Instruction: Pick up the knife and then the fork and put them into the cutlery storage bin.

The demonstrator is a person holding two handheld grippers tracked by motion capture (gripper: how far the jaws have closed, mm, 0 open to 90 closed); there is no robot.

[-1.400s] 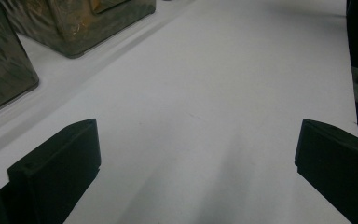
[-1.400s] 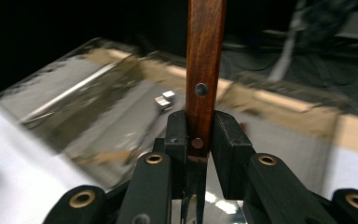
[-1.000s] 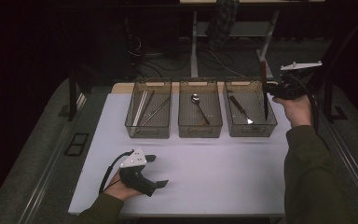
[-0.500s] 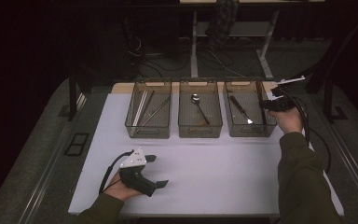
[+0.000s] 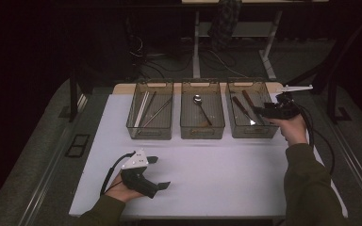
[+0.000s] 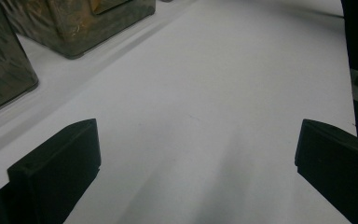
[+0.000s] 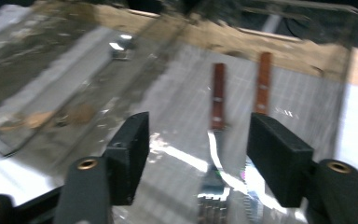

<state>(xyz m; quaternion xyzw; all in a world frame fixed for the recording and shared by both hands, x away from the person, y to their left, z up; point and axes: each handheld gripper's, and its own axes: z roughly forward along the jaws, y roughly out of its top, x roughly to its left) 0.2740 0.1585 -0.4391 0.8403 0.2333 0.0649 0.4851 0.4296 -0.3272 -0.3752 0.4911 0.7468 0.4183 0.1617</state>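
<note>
Three clear bins stand in a row at the back of the white table (image 5: 226,165). The right bin (image 5: 250,132) holds a wood-handled fork (image 7: 216,135) and a wood-handled knife (image 7: 262,84), lying side by side. My right gripper (image 5: 259,111) hangs over that bin's right side. Its jaws have just been opening and stand open (image 7: 198,135); the fork lies on the bin floor below the gap, untouched by the pads. My left gripper (image 5: 159,172) rests on the table at the front left, open (image 6: 198,140), with bare table between its jaws.
The left bin (image 5: 150,132) holds thin metal sticks (image 5: 152,109). A spoon (image 5: 201,107) lies in the middle bin (image 5: 202,133). Two bin corners (image 6: 74,32) show at the upper left of the left gripper view. Dark floor, cables and table legs lie beyond the table.
My right gripper came down from above the right bin with a wood-handled piece held upright, then opened; two pieces now lie in that bin. The left gripper has not moved.
</note>
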